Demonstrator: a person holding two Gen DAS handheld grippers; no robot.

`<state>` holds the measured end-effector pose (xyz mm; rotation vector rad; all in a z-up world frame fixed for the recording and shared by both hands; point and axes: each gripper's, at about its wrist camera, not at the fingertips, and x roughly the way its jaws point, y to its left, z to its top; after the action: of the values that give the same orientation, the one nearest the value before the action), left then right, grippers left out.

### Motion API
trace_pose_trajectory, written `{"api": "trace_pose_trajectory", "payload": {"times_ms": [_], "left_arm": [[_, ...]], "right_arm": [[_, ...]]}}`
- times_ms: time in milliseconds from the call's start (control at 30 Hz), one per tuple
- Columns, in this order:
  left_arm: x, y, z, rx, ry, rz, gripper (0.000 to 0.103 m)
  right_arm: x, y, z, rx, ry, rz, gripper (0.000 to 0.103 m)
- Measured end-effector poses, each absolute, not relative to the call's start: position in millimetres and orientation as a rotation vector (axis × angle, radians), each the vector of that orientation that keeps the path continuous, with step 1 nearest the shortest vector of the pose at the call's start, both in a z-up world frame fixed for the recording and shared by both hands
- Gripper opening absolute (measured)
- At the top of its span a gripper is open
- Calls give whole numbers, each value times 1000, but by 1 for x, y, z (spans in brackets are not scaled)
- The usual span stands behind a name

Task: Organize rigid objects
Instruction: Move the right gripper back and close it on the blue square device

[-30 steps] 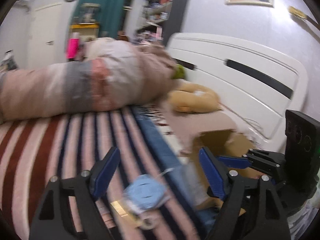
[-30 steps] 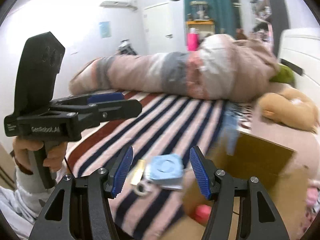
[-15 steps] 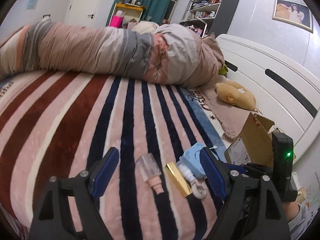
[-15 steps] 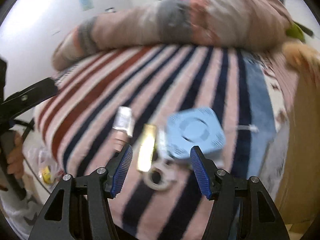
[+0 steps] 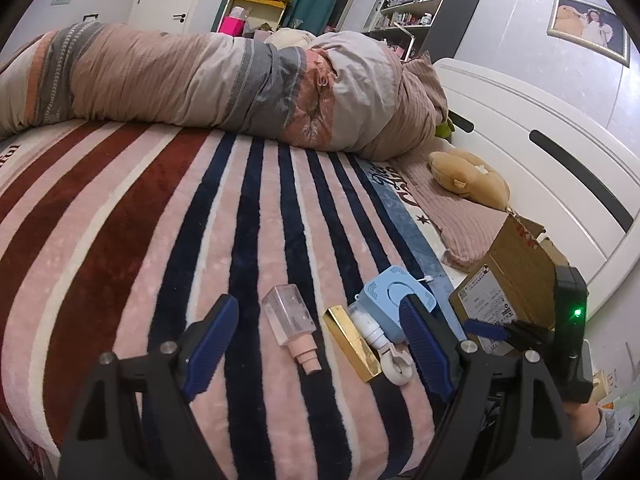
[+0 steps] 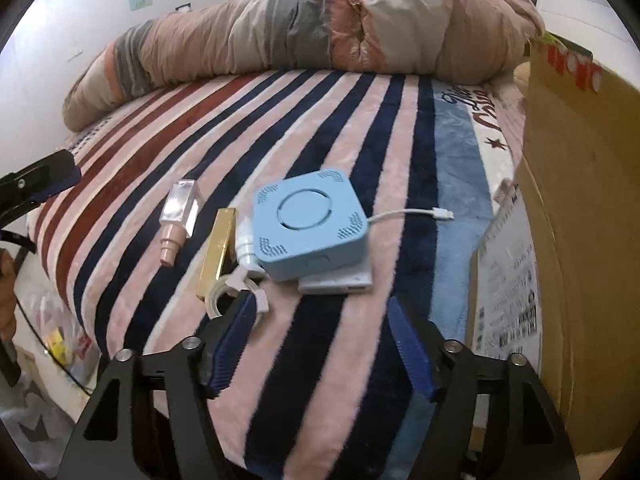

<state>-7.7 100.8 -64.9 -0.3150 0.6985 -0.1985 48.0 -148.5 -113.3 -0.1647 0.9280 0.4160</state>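
Small objects lie near the front edge of a striped blanket [image 5: 168,208]. They are a light blue square device [image 6: 308,224] with a white cable, a gold bar [image 6: 218,248], a clear bottle with a pink neck [image 6: 178,216], a white bottle [image 6: 244,246] and a tape roll [image 6: 218,298]. They also show in the left wrist view: the device [image 5: 396,300], the bar [image 5: 352,342], the clear bottle [image 5: 290,320]. My right gripper [image 6: 324,346] is open and empty just short of the device. My left gripper [image 5: 316,344] is open and empty, its jaws either side of the clear bottle and bar.
A cardboard box [image 6: 576,200] stands at the right of the objects; it also shows in the left wrist view [image 5: 516,276]. A rolled duvet [image 5: 224,84] lies across the far side. A plush toy [image 5: 468,178] lies by the white headboard [image 5: 540,160].
Both grippers have swung from the box and headboard side down toward the objects at the bed's edge. The right one has closed in on the blue device. Both stay open.
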Motion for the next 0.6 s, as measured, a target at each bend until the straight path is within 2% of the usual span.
{"api": "trace_pose_trajectory", "payload": {"times_ms": [33, 133, 167, 233, 533, 600], "left_arm": [[-7, 102, -65, -315, 699, -198, 80], [-7, 103, -66, -314, 702, -192, 80], [-8, 103, -66, -314, 702, -191, 80], [-7, 103, -67, -315, 704, -190, 80], [-4, 104, -71, -320, 719, -187, 80], [-4, 103, -71, -317, 719, -187, 81]], "right_arm": [[51, -143, -115, -179, 917, 409, 80], [67, -127, -117, -230, 895, 381, 84], [72, -124, -119, -243, 891, 375, 89], [82, -117, -123, -278, 881, 373, 93], [122, -107, -148, -245, 949, 420, 92], [118, -109, -146, -235, 944, 428, 79]]}}
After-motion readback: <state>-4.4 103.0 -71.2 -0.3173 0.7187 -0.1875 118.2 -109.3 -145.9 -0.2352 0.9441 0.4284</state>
